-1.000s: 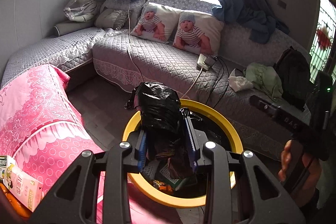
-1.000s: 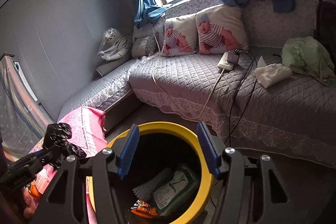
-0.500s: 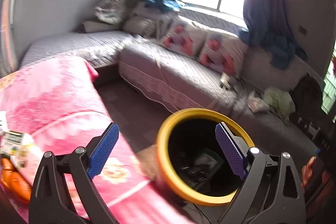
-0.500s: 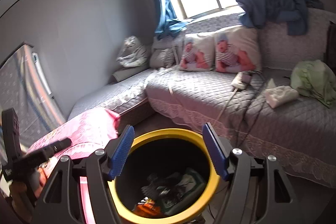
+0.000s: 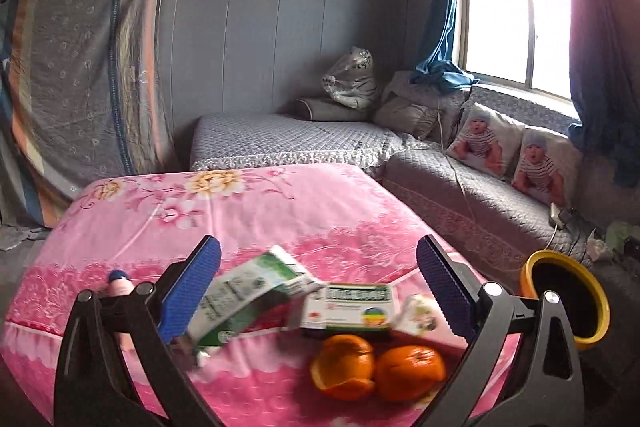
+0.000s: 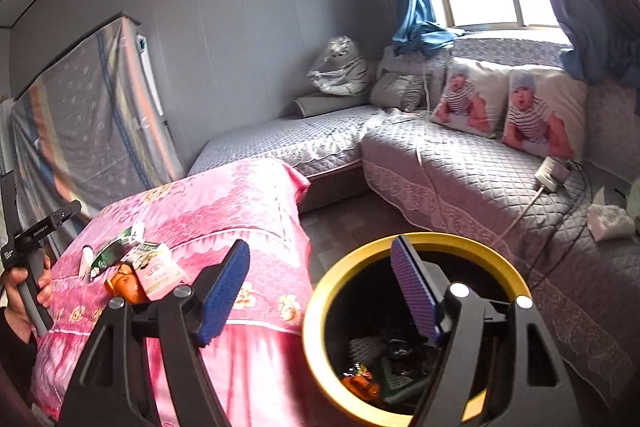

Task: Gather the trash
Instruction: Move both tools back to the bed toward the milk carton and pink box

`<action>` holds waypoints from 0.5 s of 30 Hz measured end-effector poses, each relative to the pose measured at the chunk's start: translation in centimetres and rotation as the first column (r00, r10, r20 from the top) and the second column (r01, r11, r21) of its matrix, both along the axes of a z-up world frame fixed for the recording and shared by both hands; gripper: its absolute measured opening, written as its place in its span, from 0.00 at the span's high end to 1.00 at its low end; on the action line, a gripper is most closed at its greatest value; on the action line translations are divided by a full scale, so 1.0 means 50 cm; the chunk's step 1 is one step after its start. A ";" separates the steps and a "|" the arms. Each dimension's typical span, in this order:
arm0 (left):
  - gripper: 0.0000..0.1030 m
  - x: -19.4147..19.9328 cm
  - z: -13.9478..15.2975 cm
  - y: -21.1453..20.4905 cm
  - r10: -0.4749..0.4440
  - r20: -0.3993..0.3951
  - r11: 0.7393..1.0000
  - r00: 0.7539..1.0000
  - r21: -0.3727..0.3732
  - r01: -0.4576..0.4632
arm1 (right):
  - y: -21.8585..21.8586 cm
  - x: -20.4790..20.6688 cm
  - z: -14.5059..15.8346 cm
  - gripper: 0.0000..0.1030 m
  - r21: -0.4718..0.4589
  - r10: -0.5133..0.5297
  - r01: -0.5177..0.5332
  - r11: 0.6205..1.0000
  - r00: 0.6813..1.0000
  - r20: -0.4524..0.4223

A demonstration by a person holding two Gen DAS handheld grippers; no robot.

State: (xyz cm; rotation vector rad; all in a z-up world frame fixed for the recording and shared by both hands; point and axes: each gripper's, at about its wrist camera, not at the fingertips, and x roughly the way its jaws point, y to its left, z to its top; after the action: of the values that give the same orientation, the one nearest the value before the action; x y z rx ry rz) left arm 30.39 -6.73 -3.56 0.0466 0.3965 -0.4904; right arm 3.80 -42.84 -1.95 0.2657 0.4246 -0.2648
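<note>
While the left hand-held gripper (image 5: 318,287) is hovering with its jaws spread wide and holding nothing, the trash is lying on the pink-covered surface (image 5: 248,211) just beyond it: a green carton (image 5: 244,297), a flat box (image 5: 352,307) and orange peels (image 5: 376,367) nearest the camera. The right hand-held gripper (image 6: 320,291), likewise released, is hanging over the yellow-rimmed bin (image 6: 320,307) beside that surface.
</note>
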 end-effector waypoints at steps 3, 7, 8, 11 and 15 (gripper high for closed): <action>0.09 0.047 -0.020 0.075 -0.081 -0.036 0.995 0.996 0.050 0.082 | 0.034 0.033 0.003 0.32 -0.010 0.030 -0.030 0.999 0.999 -0.018; 0.09 0.099 -0.070 0.092 -0.246 -0.142 0.952 0.959 0.150 0.267 | 0.075 0.083 0.006 0.31 -0.009 0.073 -0.073 0.997 0.996 -0.042; 0.09 0.106 -0.080 0.092 -0.267 -0.152 0.942 0.952 0.169 0.291 | 0.085 0.094 0.006 0.31 -0.013 0.081 -0.082 0.997 0.996 -0.048; 0.09 0.132 -0.111 0.082 -0.317 -0.198 0.920 0.927 0.171 0.352 | 0.113 0.129 0.006 0.31 -0.024 0.112 -0.114 0.993 0.991 -0.071; 0.09 0.166 -0.143 0.062 -0.328 -0.220 0.910 0.919 0.188 0.370 | 0.144 0.165 0.006 0.31 -0.046 0.145 -0.150 0.988 0.984 -0.101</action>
State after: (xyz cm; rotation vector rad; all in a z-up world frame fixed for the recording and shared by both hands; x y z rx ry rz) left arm 38.70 -3.62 -10.72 0.3002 0.6307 -0.8077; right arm 12.06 -35.63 -1.64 0.1681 0.5308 -0.1438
